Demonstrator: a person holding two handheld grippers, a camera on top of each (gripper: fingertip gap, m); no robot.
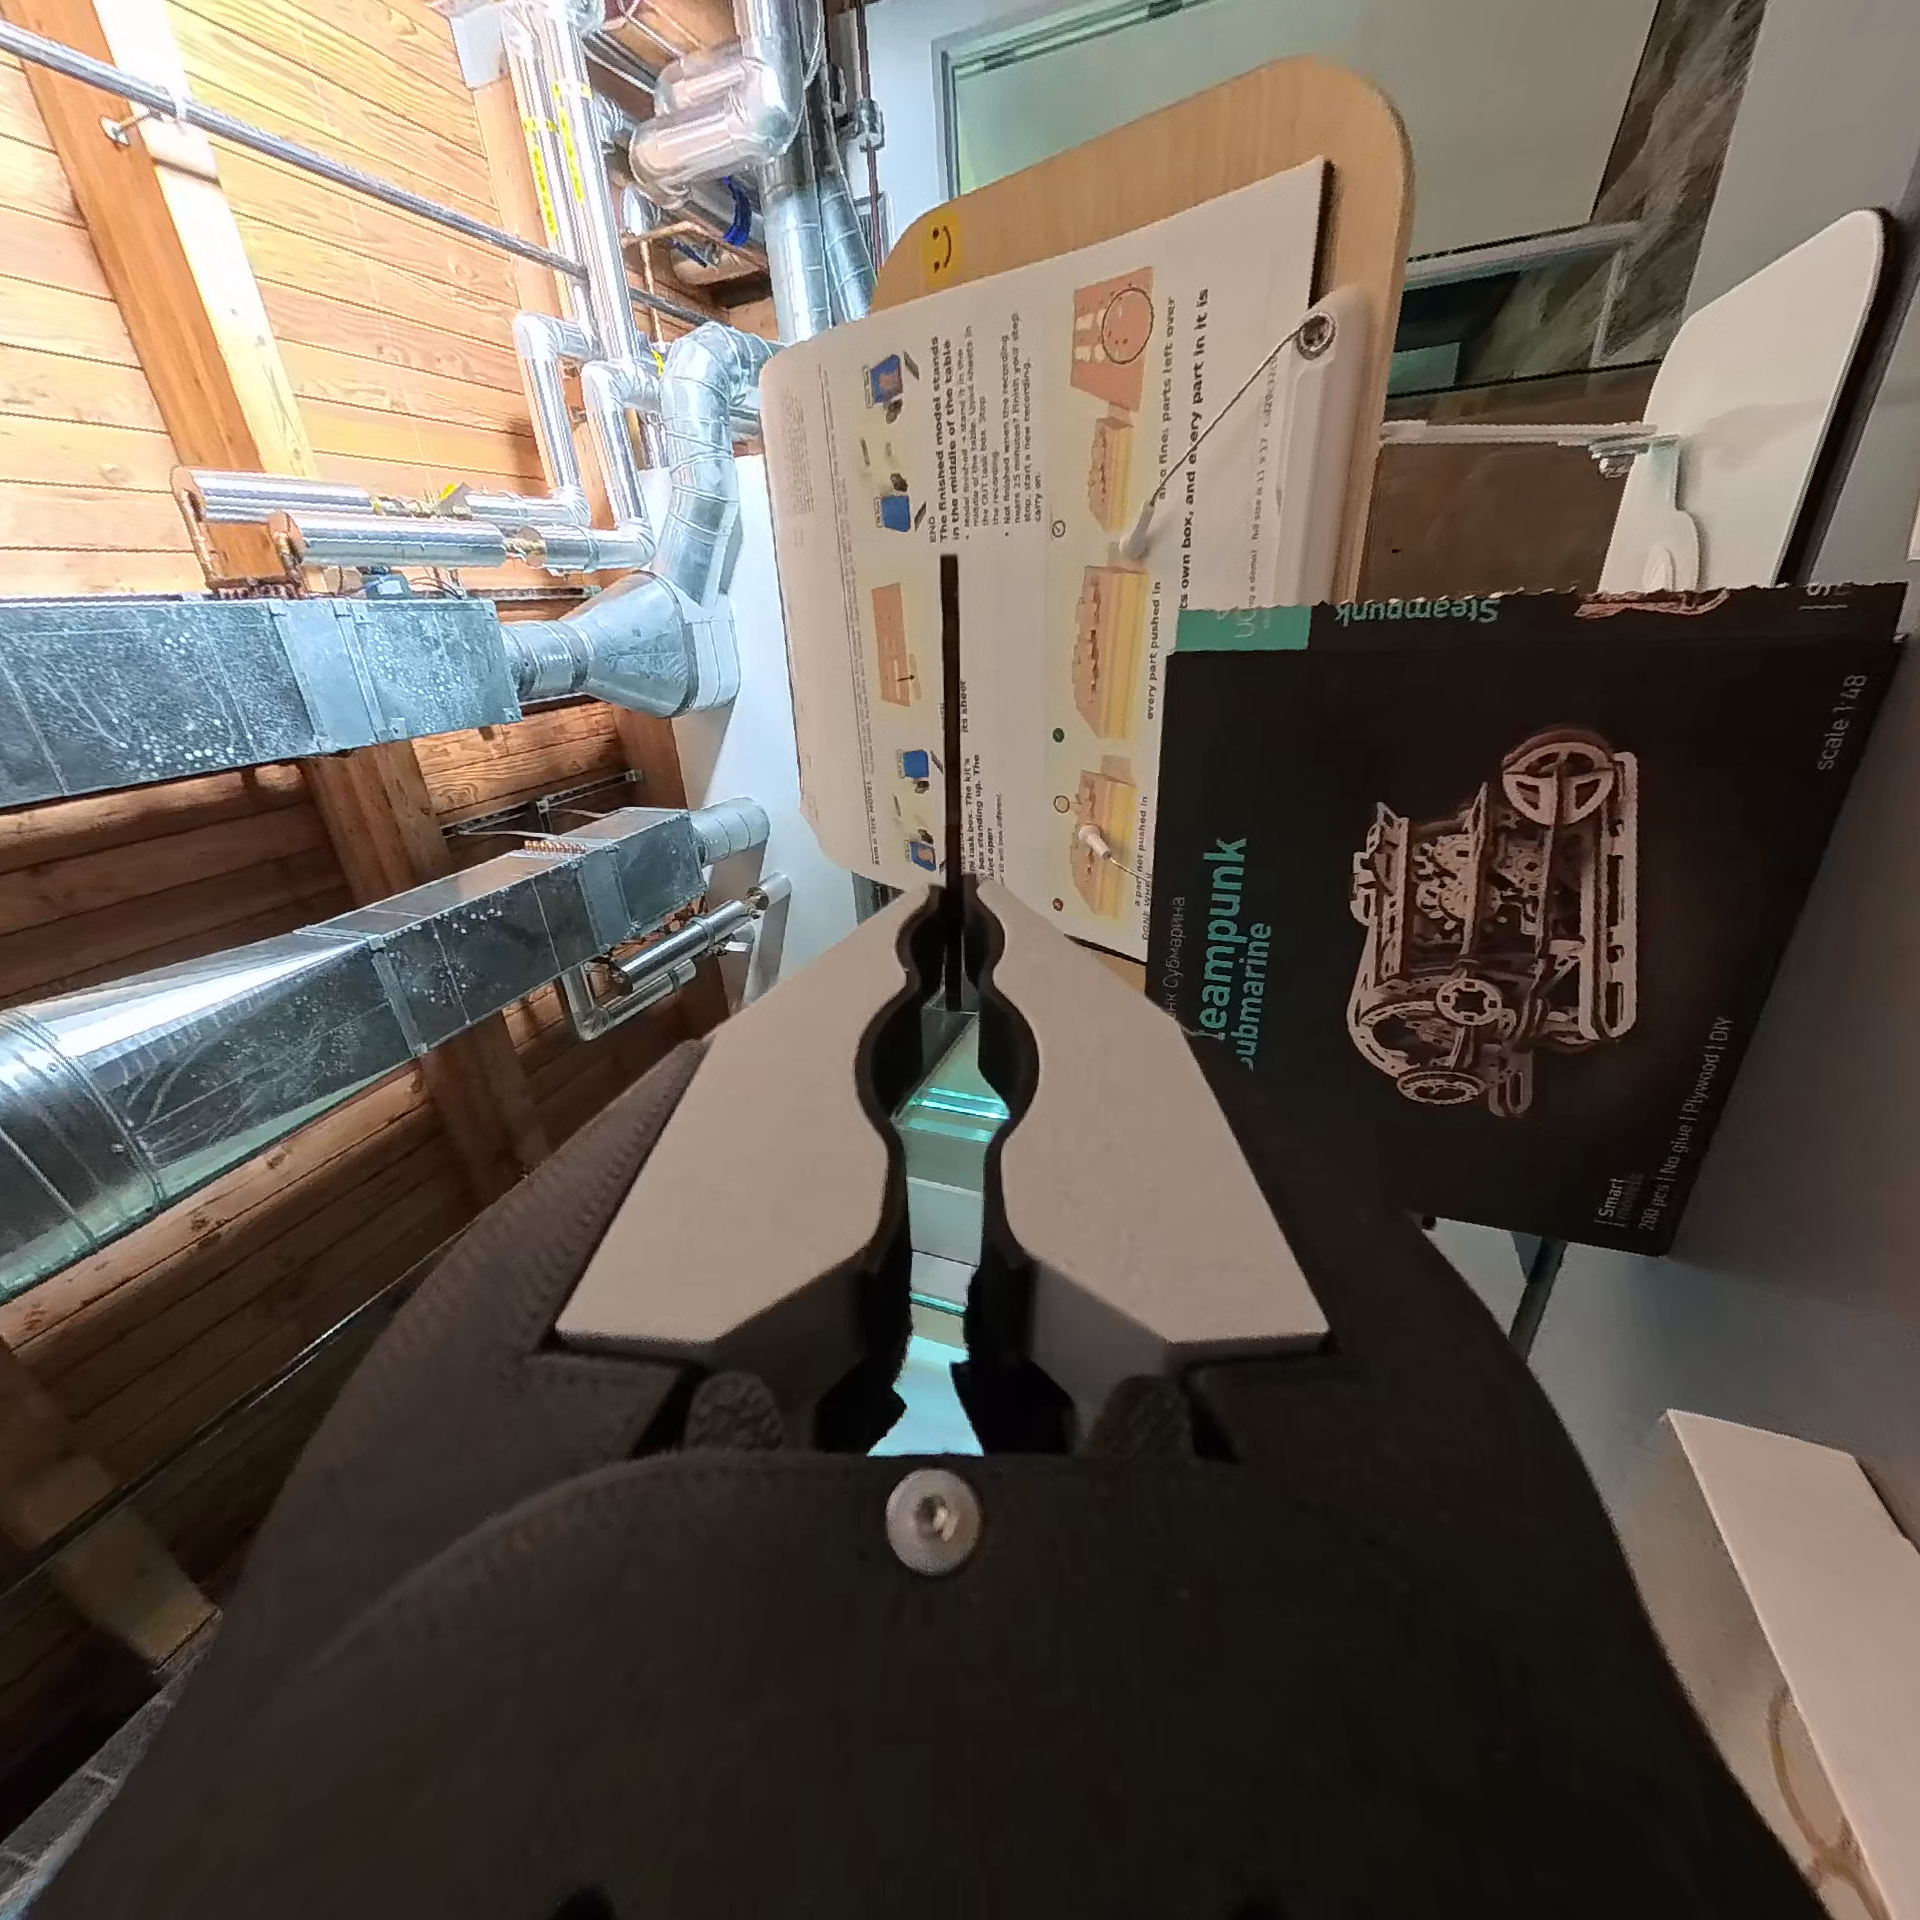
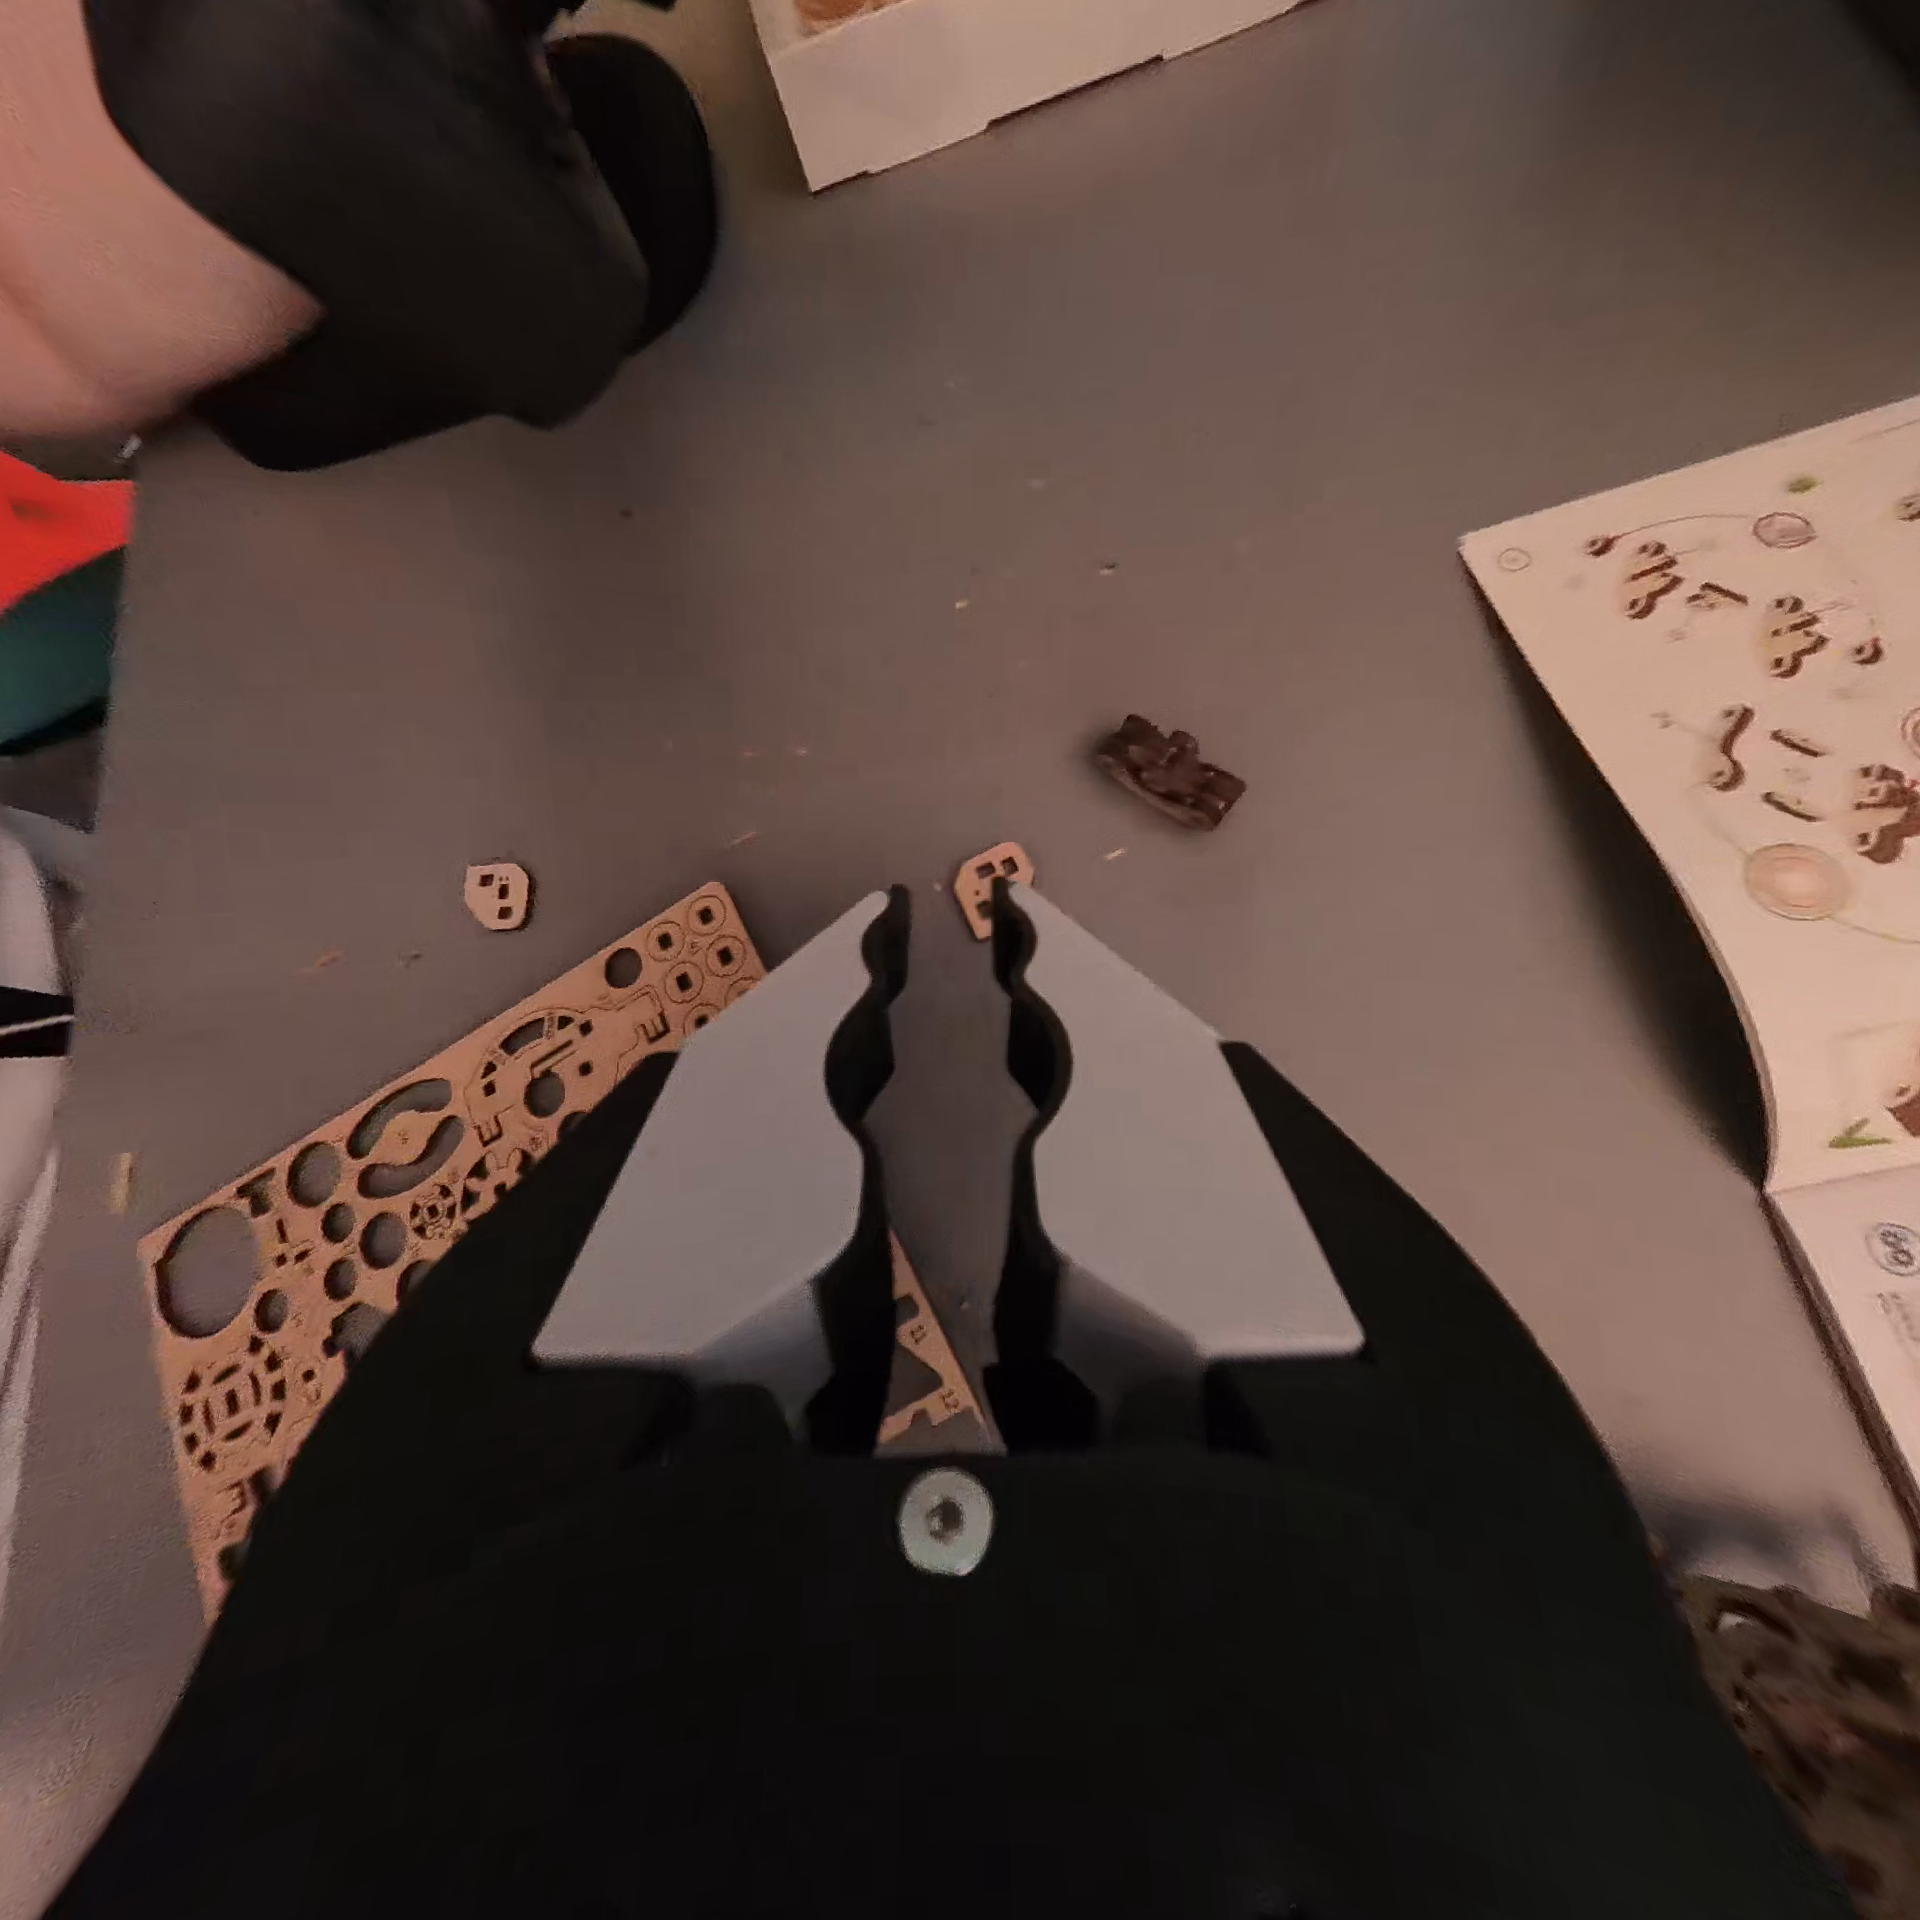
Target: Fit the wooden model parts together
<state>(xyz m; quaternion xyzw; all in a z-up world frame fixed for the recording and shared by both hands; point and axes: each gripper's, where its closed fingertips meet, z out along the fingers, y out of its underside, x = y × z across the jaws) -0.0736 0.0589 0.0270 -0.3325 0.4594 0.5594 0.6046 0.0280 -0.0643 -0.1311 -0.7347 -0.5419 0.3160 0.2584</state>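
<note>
In the left wrist view my left gripper [image 1: 951,894] is raised off the table, tilted on its side, and shut on a thin dark flat piece [image 1: 948,727]. I see the piece edge-on, sticking out past the fingertips. In the right wrist view my right gripper [image 2: 948,899] is open just above the grey table [image 2: 935,520]. A small pale wooden part [image 2: 982,883] with square holes lies flat beside its right fingertip [image 2: 1003,904], not between the pads. A second small wooden part [image 2: 499,896] lies to the left. A dark assembled wooden piece [image 2: 1171,771] lies farther right.
A punched plywood sheet [image 2: 416,1143] lies under my right gripper's left side. An open instruction booklet [image 2: 1714,727] lies at the right and a white box [image 2: 935,94] at the far edge. A black-gloved hand [image 2: 416,208] is at top left. The dark kit box [image 1: 1507,914] and a printed sheet [image 1: 1039,520] stand ahead of the left gripper.
</note>
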